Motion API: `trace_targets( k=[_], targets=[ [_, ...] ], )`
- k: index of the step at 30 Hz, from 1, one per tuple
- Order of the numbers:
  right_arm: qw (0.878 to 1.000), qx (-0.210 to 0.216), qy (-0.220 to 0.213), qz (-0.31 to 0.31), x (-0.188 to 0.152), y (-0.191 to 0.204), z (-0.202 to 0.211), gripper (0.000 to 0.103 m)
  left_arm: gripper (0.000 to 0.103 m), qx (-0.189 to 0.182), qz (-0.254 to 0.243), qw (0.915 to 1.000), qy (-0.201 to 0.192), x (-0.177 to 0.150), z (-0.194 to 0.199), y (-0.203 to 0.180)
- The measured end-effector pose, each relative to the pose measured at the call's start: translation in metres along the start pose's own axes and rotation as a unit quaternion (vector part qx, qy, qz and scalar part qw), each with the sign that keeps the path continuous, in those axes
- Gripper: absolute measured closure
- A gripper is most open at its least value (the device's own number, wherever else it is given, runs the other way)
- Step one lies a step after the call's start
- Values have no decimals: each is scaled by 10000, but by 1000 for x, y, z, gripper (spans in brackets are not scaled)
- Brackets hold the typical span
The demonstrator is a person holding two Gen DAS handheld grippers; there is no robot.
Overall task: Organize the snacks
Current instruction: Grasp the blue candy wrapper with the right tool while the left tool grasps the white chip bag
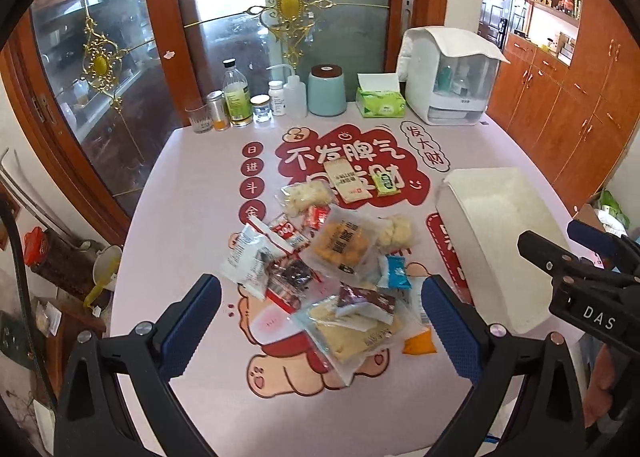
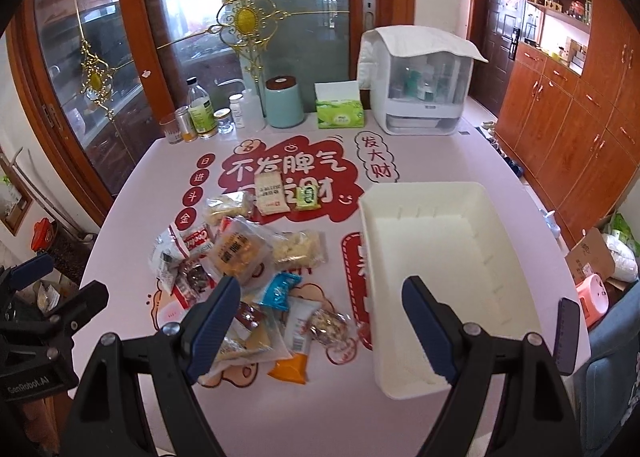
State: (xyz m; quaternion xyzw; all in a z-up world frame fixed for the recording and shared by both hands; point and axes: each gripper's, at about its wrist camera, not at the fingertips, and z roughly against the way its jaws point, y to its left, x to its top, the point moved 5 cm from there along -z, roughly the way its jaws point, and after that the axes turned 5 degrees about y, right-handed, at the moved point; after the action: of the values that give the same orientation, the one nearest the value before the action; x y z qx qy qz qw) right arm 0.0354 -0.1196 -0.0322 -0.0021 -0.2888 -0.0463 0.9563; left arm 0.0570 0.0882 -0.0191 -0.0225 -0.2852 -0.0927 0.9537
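A pile of snack packets (image 1: 328, 265) lies on the pink table mat (image 1: 192, 193); it also shows in the right wrist view (image 2: 248, 269). An empty white plastic bin (image 2: 440, 269) stands to the right of the pile and shows in the left wrist view too (image 1: 492, 241). A beige packet (image 2: 271, 193) and a small green packet (image 2: 307, 197) lie apart, farther back. My left gripper (image 1: 320, 325) is open and empty, above the near end of the pile. My right gripper (image 2: 320, 329) is open and empty, between the pile and the bin's near left corner.
Along the table's back edge stand a glass (image 2: 171, 131), bottles (image 2: 202, 113), a teal canister (image 2: 284, 103), a green tissue box (image 2: 340, 113) and a white covered organizer (image 2: 420, 85). Wooden cabinets (image 2: 568, 129) are at the right, a glass door (image 2: 256, 17) behind.
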Motion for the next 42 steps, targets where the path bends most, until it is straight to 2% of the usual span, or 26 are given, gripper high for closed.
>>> trace_targets(
  k=[7, 15, 19, 21, 24, 27, 33, 36, 38, 39, 40, 42],
  targets=[
    [9997, 100, 206, 25, 5, 24, -25, 19, 3, 372, 102, 9992, 126, 10, -33, 42],
    [9963, -193, 832, -39, -4, 30, -92, 19, 3, 891, 572, 9917, 725, 3, -105, 122],
    [9933, -261, 1122, 14, -11, 34, -121, 20, 3, 839, 684, 9884, 1069, -9, -137, 151],
    [9915, -215, 1279, 78, -12, 38, -136, 20, 3, 731, 585, 9883, 1202, -13, -152, 154],
    [9876, -59, 1560, 150, -14, 43, -161, 25, 3, 505, 165, 9894, 1351, -14, -182, 147],
    [9824, 105, 1856, 159, -18, 49, -185, 31, 3, 499, -141, 9877, 1476, -12, -215, 135],
    [9712, 207, 2373, 98, -28, 53, -234, 36, 3, 157, -359, 9860, 1619, 0, -261, 114],
    [9655, 286, 2588, -34, -32, 53, -253, 38, 3, 171, -438, 9845, 1688, 3, -276, 106],
    [9638, 320, 2646, -105, -34, 53, -261, 44, 3, 190, -453, 9828, 1781, 3, -286, 104],
    [9636, 335, 2650, -119, -33, 53, -264, 47, 5, 180, -428, 9821, 1828, 3, -290, 104],
    [9634, 377, 2652, -139, -33, 53, -265, 56, 8, 125, -354, 9813, 1887, 1, -294, 104],
    [9603, 583, 2718, -245, -32, 54, -269, 66, 31, -84, -160, 9779, 2085, -4, -302, 105]
  ],
)
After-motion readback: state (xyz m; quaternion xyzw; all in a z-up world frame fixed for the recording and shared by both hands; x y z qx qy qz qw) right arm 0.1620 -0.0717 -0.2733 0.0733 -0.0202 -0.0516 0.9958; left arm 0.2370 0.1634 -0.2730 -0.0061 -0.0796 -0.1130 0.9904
